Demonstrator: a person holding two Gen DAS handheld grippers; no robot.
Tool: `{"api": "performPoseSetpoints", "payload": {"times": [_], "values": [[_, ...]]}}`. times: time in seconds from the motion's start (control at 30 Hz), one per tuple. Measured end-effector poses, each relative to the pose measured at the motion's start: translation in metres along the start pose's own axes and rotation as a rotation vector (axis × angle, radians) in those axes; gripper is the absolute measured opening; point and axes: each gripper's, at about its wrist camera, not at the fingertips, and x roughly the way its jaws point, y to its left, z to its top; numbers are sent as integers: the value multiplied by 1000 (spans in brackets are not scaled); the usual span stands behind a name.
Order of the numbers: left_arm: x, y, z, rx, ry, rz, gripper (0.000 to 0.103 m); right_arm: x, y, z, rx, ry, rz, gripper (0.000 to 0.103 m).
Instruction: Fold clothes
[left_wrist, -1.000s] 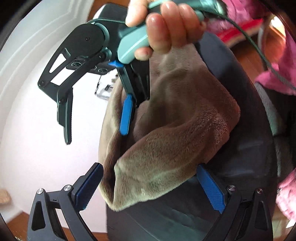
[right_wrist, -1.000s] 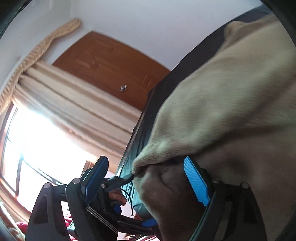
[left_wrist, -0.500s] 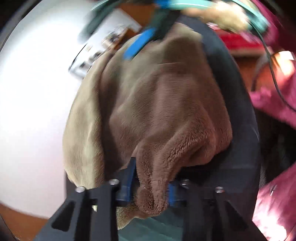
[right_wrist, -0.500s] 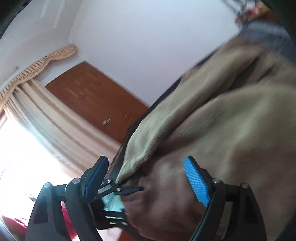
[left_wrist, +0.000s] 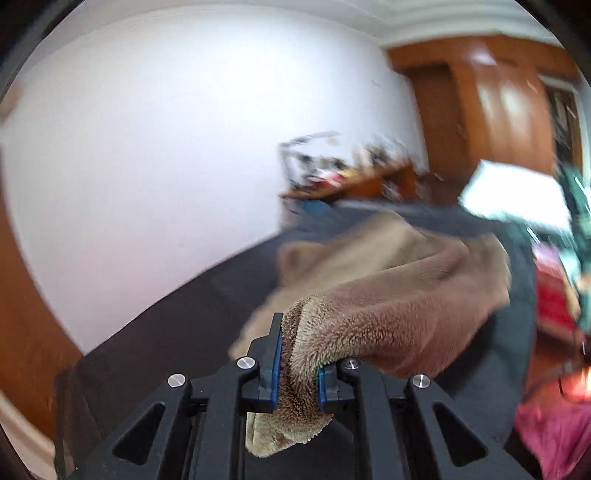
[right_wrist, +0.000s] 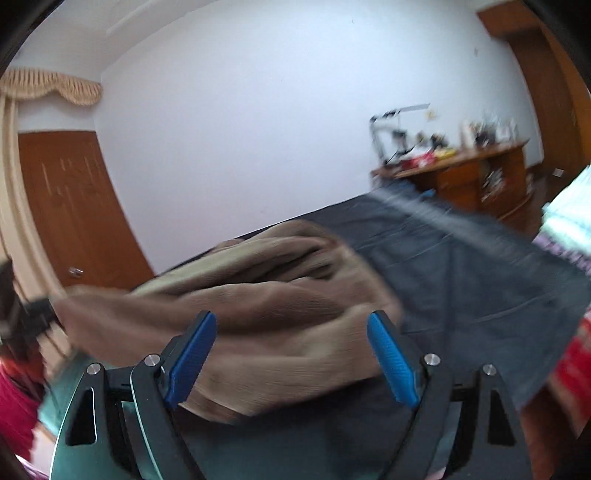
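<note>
A brown fleece garment (left_wrist: 388, 295) lies bunched on a dark grey cloth (left_wrist: 177, 332). My left gripper (left_wrist: 299, 354) is shut on a folded edge of the fleece, which bulges up between the blue pads (left_wrist: 276, 354) and hangs below them. In the right wrist view the same brown fleece garment (right_wrist: 266, 302) lies rumpled across the dark grey cloth (right_wrist: 461, 277). My right gripper (right_wrist: 291, 354) is open just above the fleece, its blue pads (right_wrist: 391, 358) wide apart with nothing pinched between them. The view is motion-blurred.
A wooden desk (right_wrist: 465, 173) with clutter stands against the white wall at the back right. A wooden door (right_wrist: 70, 206) and curtain are at the left. Pink and red fabric (left_wrist: 554, 424) lies at the right edge, and a wooden wardrobe (left_wrist: 491, 110) stands behind.
My left gripper went from open to shut on the fleece edge. The right gripper stayed open and has come off the fleece. Both views swung from looking down to looking level across the room.
</note>
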Motion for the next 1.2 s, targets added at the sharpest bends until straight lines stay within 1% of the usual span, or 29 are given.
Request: {"api": "performPoseSetpoints", "payload": {"times": [0.03, 0.07, 0.1, 0.2, 0.27, 0.33, 0.4, 0.47, 0.57, 0.63, 0.7, 0.8, 0.83, 0.87, 0.9, 0.97, 1.0, 1.03, 1.07, 1.1, 1.13, 1.2], "values": [[-2, 20, -3, -54, -6, 21, 15, -5, -3, -1, -24, -9, -24, 87], [-7, 35, 4, -104, -8, 36, 15, -10, -5, -2, -52, -16, -46, 87], [-10, 48, 7, -155, -11, 46, 15, -9, 3, -5, -107, -8, -50, 87], [-11, 78, -5, -238, -12, 50, 15, -6, 26, -17, -271, 14, -61, 87], [-4, 81, -9, -249, -9, 50, 15, -4, 41, -24, -380, 29, -68, 87], [-2, 85, -6, -235, -6, 53, 15, -2, 57, -32, -491, 45, -74, 87], [-3, 87, -3, -217, -12, 56, 15, 2, 73, -46, -617, 78, -45, 87], [13, 85, 3, -210, -19, 49, 15, 5, 89, -60, -745, 109, -17, 87], [11, 91, 4, -227, -28, 40, 15, 10, 107, -77, -950, 120, -38, 87], [21, 92, 5, -238, -32, 35, 15, 18, 107, -82, -1029, 136, -64, 87], [23, 93, 6, -242, -34, 34, 15, 27, 107, -86, -1105, 151, -89, 87], [24, 94, 8, -239, -38, 30, 15, 39, 108, -84, -1148, 178, -78, 85], [23, 94, 9, -239, -40, 29, 15, 45, 109, -83, -1155, 195, -70, 82], [22, 94, 11, -240, -44, 27, 15, 50, 110, -82, -1162, 211, -63, 67], [19, 95, 13, -241, -50, 28, 15, 56, 111, -81, -1168, 229, -55, 48], [13, 96, 15, -242, -60, 29, 15, 68, 113, -82, -1160, 281, -42, 31], [12, 96, 15, -241, -64, 29, 15, 71, 113, -83, -1152, 289, -45, 26], [12, 97, 16, -239, -65, 32, 15, 73, 113, -83, -1145, 298, -48, 23], [12, 97, 16, -239, -65, 38, 15, 75, 113, -83, -1135, 303, -51, 17], [12, 97, 16, -239, -64, 44, 15, 73, 112, -78, -1108, 282, -59, 14], [13, 99, 16, -241, -64, 47, 15, 71, 112, -73, -1079, 258, -68, 14], [14, 103, 17, -254, -66, 46, 15, 60, 110, -52, -996, 160, -107, 12]]}}
